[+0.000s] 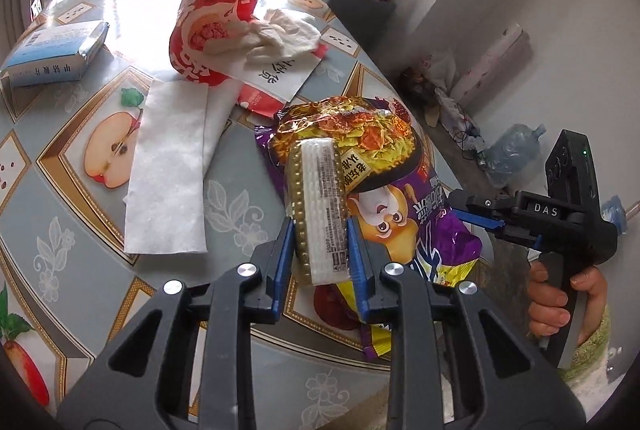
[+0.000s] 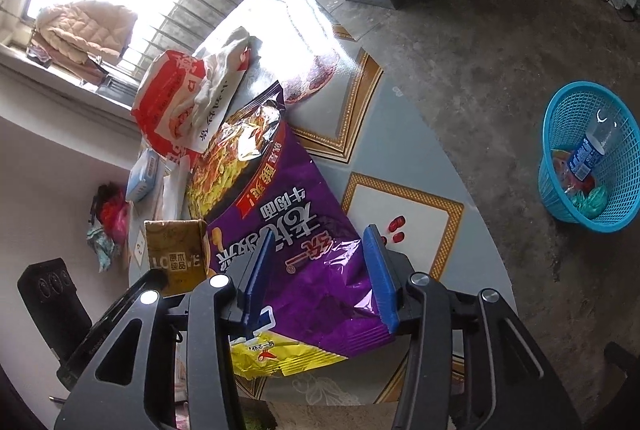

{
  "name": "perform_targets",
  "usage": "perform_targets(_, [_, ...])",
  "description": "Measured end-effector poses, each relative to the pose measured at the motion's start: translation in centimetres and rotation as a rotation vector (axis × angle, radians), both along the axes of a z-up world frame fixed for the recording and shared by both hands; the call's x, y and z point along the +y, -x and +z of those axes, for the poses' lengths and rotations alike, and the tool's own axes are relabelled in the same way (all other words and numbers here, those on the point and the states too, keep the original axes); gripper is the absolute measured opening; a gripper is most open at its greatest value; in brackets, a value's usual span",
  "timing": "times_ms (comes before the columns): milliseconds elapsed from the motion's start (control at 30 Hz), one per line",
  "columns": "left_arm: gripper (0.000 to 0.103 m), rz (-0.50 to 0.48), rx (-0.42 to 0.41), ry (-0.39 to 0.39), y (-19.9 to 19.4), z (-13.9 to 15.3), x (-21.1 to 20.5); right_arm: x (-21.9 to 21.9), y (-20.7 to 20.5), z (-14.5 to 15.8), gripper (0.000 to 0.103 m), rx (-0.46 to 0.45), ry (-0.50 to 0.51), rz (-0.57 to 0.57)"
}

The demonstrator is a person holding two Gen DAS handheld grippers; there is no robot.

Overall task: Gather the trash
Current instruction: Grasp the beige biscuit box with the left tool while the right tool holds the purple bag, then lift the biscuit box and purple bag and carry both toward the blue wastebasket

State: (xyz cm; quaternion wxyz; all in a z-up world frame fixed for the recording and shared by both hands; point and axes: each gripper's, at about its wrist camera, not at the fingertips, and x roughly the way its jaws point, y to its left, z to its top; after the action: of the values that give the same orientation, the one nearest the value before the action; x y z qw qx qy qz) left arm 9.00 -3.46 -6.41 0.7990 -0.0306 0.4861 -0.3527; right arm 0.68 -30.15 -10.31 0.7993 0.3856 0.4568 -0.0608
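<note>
My left gripper (image 1: 319, 230) is shut on a small gold-and-white tissue pack (image 1: 318, 205), held upright above the table. Under it lies a big purple noodle bag (image 1: 404, 197) with a yellow end. In the right wrist view my right gripper (image 2: 318, 262) is open, and its blue fingers (image 2: 378, 266) straddle the lower part of the purple bag (image 2: 296, 213) without pressing on it. The same gripper (image 1: 476, 216) shows from the side at the table's right edge, gripped by a hand (image 1: 548, 298). The gold tissue pack (image 2: 172, 254) appears at the left.
A red paper bag (image 1: 212, 21), a crumpled white tissue (image 1: 280, 29), a flat white paper sheet (image 1: 168, 169) and a blue-white box (image 1: 56, 49) lie on the fruit-print tablecloth (image 1: 60, 189). A blue mesh basket (image 2: 560, 117) with a bottle stands on the floor at the right.
</note>
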Motion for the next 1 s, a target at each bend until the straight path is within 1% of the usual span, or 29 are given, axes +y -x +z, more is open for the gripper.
perform_targets(100, [0.024, 0.000, 0.001, 0.000, 0.1, 0.0, -0.1, -0.4, 0.0, -0.2, 0.045, -0.013, -0.030, -0.005])
perform_targets(167, [0.024, 0.001, 0.003, 0.003, 0.1, 0.0, 0.0, -0.3, -0.3, -0.4, 0.045, -0.017, -0.061, 0.027])
perform_targets(300, [0.024, 0.007, 0.009, 0.008, -0.1, -0.2, 0.0, 0.5, -0.8, -1.2, 0.045, -0.025, -0.181, 0.084])
perform_targets(400, [0.024, 0.006, 0.003, 0.005, 0.1, -0.3, -0.1, 1.4, -1.3, -1.5, 0.045, -0.025, -0.226, 0.118])
perform_targets(500, [0.024, -0.003, -0.008, -0.004, 0.3, -0.2, -0.3, 2.1, -1.8, -1.7, 0.045, -0.034, -0.292, 0.139])
perform_targets(600, [0.024, -0.003, -0.008, -0.004, 0.3, -0.2, -0.3, 2.4, -2.1, -1.7, 0.055, -0.055, -0.342, 0.138])
perform_targets(700, [0.024, -0.004, -0.007, -0.004, 0.4, -0.2, -0.3, 2.5, -2.3, -2.0, 0.055, -0.078, -0.408, 0.133])
perform_targets(800, [0.024, -0.004, -0.006, -0.002, 0.3, -0.2, -0.2, 2.1, -2.3, -2.3, 0.055, -0.141, -0.516, 0.117])
perform_targets(867, [0.024, -0.003, -0.002, 0.000, 0.3, -0.2, -0.1, 1.6, -1.8, -2.2, 0.055, -0.211, -0.595, 0.098])
perform_targets(900, [0.024, -0.003, 0.000, 0.001, 0.3, -0.2, 0.0, 1.3, -1.6, -2.2, 0.052, -0.250, -0.640, 0.092])
perform_targets(967, [0.024, -0.003, 0.000, 0.000, 0.3, -0.2, 0.0, 0.9, -1.2, -2.3, 0.051, -0.333, -0.740, 0.083])
perform_targets(1000, [0.024, -0.004, 0.001, 0.000, 0.3, -0.2, 0.0, 0.7, -1.1, -2.4, 0.051, -0.361, -0.769, 0.078])
